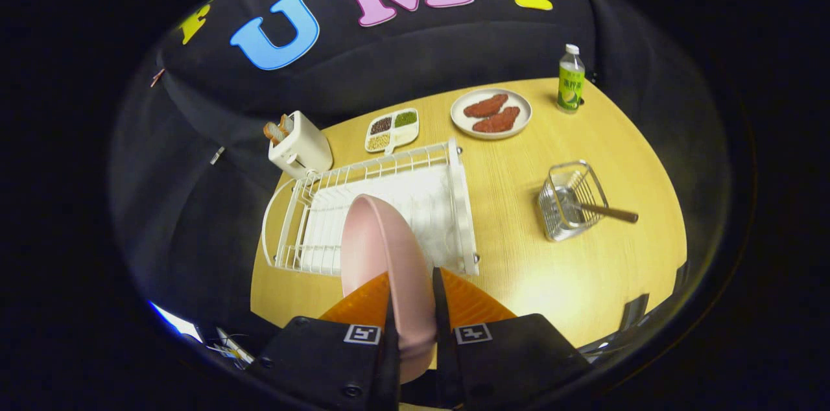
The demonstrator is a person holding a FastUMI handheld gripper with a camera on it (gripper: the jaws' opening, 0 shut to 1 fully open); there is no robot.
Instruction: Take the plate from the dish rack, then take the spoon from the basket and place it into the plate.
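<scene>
Up over the wooden table [519,190], the gripper [412,297] clamps the pink plate [382,255] above the white dish rack [415,197], while the wire basket [570,200] holds the spoon [606,211].

The gripper [413,307] had both fingers pressed on the pink plate [382,255], and they hid the strip of rim between them. The plate covered the near part of the dish rack [389,203] just ahead. Beyond and to the right, the spoon [606,211] had its bowl sunk inside the wire basket [570,200], too small to make out.
</scene>
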